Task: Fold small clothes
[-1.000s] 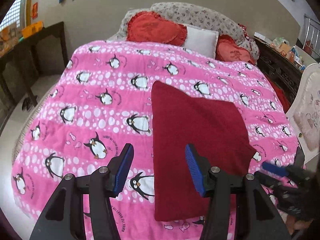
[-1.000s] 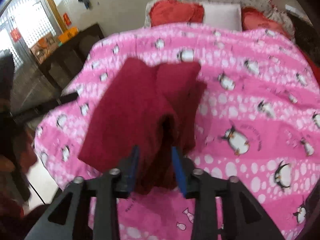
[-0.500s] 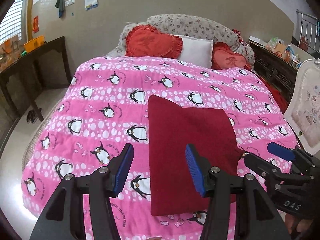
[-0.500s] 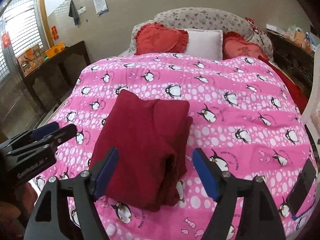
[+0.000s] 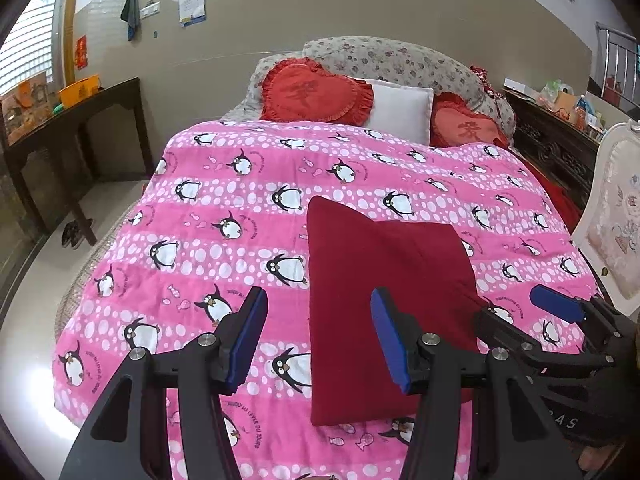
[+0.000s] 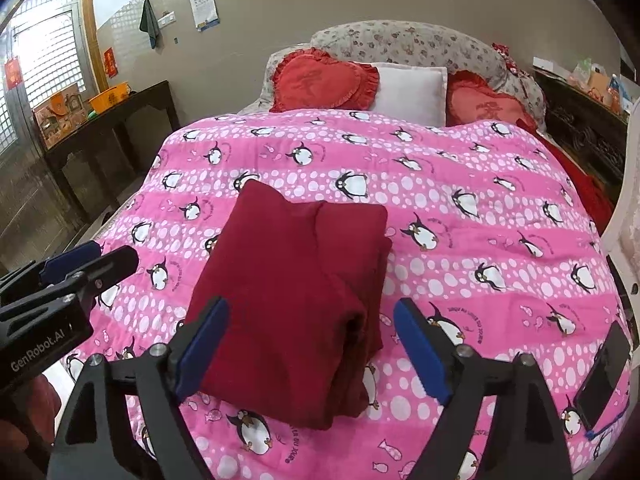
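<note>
A dark red garment [image 5: 376,292] lies folded into a rectangle on the pink penguin bedspread [image 5: 240,216] near the bed's foot. In the right wrist view the garment [image 6: 292,284] shows stacked layers at its near right edge. My left gripper [image 5: 318,340] is open and empty, held above the bed's foot, left of the garment's middle. My right gripper [image 6: 308,344] is open and empty, raised above the garment's near edge. Each gripper shows in the other's view: the right gripper [image 5: 520,320] at the right, the left gripper [image 6: 76,264] at the left.
Red heart cushions [image 5: 316,94] and a white pillow [image 5: 400,108] lie at the headboard. A dark wooden table [image 5: 72,128] stands at the left wall. A white chair [image 5: 616,220] stands right of the bed. A black phone [image 6: 604,372] lies on the bedspread's near right corner.
My right gripper has let go of the garment, opened and pulled back up. The garment now rests flat on the bed. My left gripper has also risen and drawn back, still open.
</note>
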A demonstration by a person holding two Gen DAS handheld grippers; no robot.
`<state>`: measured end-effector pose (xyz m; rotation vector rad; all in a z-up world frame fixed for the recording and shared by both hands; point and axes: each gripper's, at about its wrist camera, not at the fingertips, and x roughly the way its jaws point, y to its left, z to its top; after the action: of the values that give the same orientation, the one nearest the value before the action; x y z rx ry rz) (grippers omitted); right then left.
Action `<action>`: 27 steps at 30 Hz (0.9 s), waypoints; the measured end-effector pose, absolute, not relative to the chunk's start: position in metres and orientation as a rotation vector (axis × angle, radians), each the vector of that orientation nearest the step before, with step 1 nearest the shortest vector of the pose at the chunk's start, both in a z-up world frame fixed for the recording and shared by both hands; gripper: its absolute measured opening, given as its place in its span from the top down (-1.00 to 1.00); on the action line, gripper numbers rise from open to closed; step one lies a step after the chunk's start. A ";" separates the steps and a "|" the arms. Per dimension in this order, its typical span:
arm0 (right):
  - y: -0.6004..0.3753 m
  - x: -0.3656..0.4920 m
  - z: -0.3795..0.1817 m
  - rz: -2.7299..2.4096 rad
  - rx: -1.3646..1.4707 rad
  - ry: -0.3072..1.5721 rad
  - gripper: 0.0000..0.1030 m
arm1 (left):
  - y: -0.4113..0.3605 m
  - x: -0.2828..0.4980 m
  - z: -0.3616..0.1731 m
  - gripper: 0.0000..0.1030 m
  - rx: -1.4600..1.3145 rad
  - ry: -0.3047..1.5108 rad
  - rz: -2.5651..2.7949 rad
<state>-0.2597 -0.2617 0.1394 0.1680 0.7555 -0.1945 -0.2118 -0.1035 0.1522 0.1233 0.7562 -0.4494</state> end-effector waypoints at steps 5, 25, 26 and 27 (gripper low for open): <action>-0.259 -0.258 0.138 -0.191 0.168 0.760 -0.72 | -0.103 -0.211 0.151 0.35 0.121 0.761 -0.446; -0.260 -0.247 0.132 -0.178 0.174 0.786 -0.72 | -0.102 -0.204 0.145 0.35 0.132 0.778 -0.443; -0.259 -0.246 0.132 -0.178 0.173 0.787 -0.72 | -0.102 -0.203 0.145 0.35 0.132 0.779 -0.442; -0.259 -0.245 0.131 -0.178 0.172 0.788 -0.72 | -0.102 -0.203 0.144 0.35 0.132 0.779 -0.441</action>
<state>-0.2448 -0.2585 0.1314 0.1717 0.7881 -0.1780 -0.2025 -0.1024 0.1444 0.1322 0.7787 -0.4411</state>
